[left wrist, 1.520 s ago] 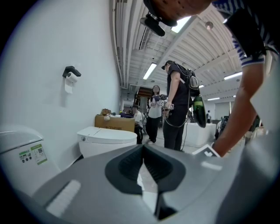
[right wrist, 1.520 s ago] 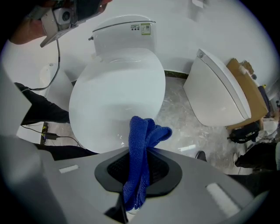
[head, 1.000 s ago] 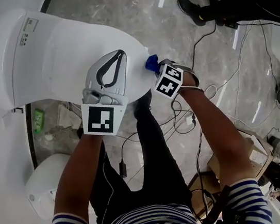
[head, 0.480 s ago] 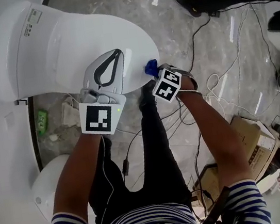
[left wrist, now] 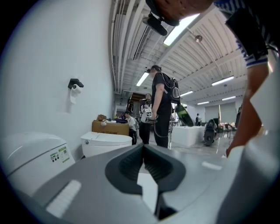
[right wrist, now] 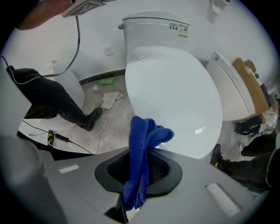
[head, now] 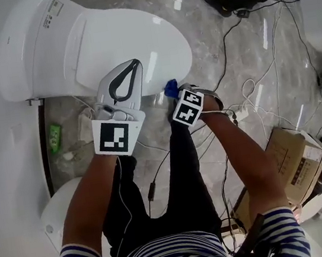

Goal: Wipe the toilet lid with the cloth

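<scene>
Moved: right gripper and cloth have slid off the lid's front rim toward the person. Whole toilet sits higher and further right in the head view than a second ago.
Left gripper: over the near left part of the lid, jaw tips pressed together with nothing between them. Can't tell if it touches the lid.
Toilet lid: closed, white, glossy. Most of its surface lies ahead of both grippers.
Cloth: blue, bunched, pinched mid-fold, loose loop sticking out forward. In the head view it sits just past the lid's front rim, over the floor. Contact with the rim can't be told.
Right gripper: jaws clamped on the cloth, aimed up the lid in the right gripper view.
Floor right: cables near the feet, cardboard box further right.
Risk 1: only a small wad sticks out, so a low push could drag the hard jaw tips over the lid, not the fabric.
Risk 2: the grip is on a narrow fold, so friction on a long stroke could pull the cloth loose.
Risk 3: restarting from off the rim, the wad may catch on the edge and fold under.
Risk 4: stepping in to reach the far end could snag the cables.
</scene>
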Demonstrator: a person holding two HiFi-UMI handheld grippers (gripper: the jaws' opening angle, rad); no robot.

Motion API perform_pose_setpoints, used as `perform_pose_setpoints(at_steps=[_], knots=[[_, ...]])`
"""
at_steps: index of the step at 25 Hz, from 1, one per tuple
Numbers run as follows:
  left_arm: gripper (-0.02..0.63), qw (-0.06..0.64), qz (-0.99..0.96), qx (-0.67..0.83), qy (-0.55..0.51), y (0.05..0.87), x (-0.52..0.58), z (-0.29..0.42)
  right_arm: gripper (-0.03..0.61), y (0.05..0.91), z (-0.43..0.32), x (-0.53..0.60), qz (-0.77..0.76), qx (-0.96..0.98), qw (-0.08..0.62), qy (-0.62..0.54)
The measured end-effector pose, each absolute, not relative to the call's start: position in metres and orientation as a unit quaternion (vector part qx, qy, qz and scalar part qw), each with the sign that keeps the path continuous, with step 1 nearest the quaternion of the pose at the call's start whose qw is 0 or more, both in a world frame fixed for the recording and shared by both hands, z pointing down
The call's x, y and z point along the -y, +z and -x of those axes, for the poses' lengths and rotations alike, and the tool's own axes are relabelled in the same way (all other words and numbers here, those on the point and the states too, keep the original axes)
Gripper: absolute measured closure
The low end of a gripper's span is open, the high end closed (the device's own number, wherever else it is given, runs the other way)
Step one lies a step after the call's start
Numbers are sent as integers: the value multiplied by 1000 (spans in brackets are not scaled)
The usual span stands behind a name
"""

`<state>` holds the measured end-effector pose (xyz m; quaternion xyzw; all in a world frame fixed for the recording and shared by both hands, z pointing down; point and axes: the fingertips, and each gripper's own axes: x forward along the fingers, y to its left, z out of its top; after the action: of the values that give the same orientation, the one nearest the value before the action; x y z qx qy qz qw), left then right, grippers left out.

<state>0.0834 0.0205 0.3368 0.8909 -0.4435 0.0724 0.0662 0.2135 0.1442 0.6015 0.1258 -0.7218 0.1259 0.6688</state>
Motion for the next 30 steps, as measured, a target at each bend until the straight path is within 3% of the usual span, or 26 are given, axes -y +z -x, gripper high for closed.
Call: perform_pose_setpoints(at_steps=[9, 14, 30], knots=[[609, 57, -887, 454, 63, 319, -36, -38, 517, 591, -161, -169, -117, 729, 663, 123], [609, 54, -879, 470, 59, 302, -38, -16, 517, 559, -138, -157, -161, 757, 616, 145], [609, 19, -832, 554, 31, 119, 8, 17, 517, 283, -90, -42, -316, 849, 405, 123]])
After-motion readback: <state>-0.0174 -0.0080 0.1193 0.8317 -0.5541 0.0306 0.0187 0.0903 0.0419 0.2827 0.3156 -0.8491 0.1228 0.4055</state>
